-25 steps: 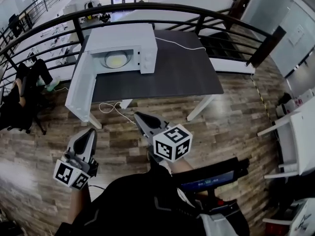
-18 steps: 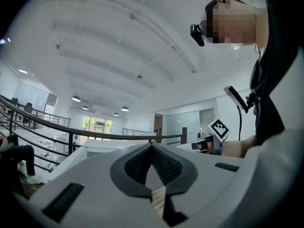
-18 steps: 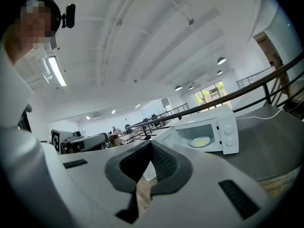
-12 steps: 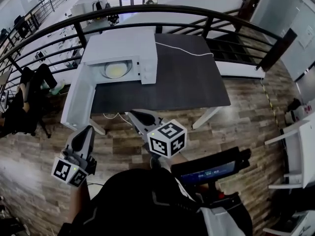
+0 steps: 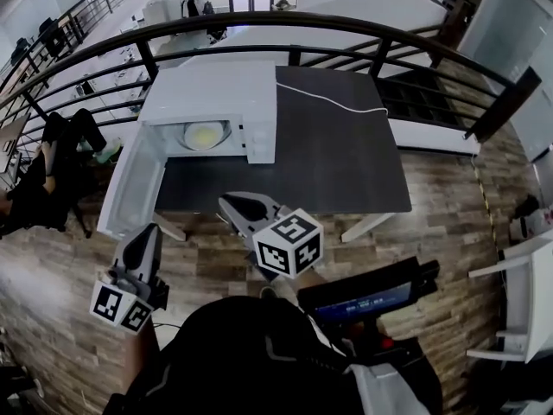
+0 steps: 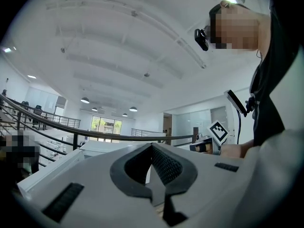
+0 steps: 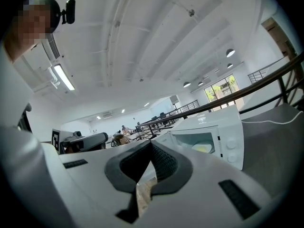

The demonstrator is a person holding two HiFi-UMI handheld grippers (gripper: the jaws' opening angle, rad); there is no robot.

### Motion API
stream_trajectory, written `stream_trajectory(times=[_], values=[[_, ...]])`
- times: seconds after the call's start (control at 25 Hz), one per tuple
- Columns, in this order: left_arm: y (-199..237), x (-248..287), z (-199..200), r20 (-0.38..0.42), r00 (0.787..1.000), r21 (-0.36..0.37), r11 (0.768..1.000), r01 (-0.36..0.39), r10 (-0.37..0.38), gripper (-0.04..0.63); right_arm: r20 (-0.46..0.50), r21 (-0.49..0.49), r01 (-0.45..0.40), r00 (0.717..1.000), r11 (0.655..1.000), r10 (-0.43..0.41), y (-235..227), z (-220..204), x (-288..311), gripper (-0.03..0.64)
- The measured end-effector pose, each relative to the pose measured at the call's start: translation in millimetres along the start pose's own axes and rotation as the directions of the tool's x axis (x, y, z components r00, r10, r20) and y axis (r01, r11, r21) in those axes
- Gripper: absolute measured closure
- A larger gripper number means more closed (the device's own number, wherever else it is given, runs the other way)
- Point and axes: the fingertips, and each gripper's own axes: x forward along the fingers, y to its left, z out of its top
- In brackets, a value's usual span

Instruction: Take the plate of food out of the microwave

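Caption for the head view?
Left gripper and right gripper, both shut and empty, held short of the dark table; plate of food sits inside the open microwave.

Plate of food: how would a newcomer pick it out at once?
On the dark table by the railing stands a white microwave with its door swung open. The plate sits inside its cavity, round and pale with yellowish food, the only thing in there.

The left gripper point(image 6: 152, 150) holds its fingers point(image 6: 167, 167) pressed together, facing a dark railing point(image 6: 118, 137).
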Motion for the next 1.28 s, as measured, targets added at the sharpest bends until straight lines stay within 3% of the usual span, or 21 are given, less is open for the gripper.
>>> stream_trajectory(times=[0.24, 0.56, 1.08, 1.28], values=[[2.3, 13.4, -0.7, -0.001, 0.999, 0.008, 0.999, -0.039, 0.039, 0.593, -0.011, -0.013, -0.024, 1.0, 1.0, 0.024, -15.2, 8.3, 3.9, 0.618], [25.5, 14.6, 0.6, 0.013, 0.999, 0.007, 0.999, -0.036, 0.036, 0.593, -0.019, -0.003, -0.005, 1.0, 1.0, 0.005, -19.6, 3.6, 23.7, 0.618], [104.1, 19.4, 16.2, 0.016, 0.998, 0.004, 0.998, 0.056, -0.056, 0.592, 0.001, 0.008, 0.124, 0.992, 0.992, -0.124, -18.5, 7.4, 90.3, 0.618], [128.7, 17.1, 19.6, 0.038, 0.997, -0.017, 0.997, 0.075, -0.074, 0.592, 0.045, 0.093, 0.173, 0.983, 0.981, -0.178, -32.7, 3.3, 108.5, 0.618]])
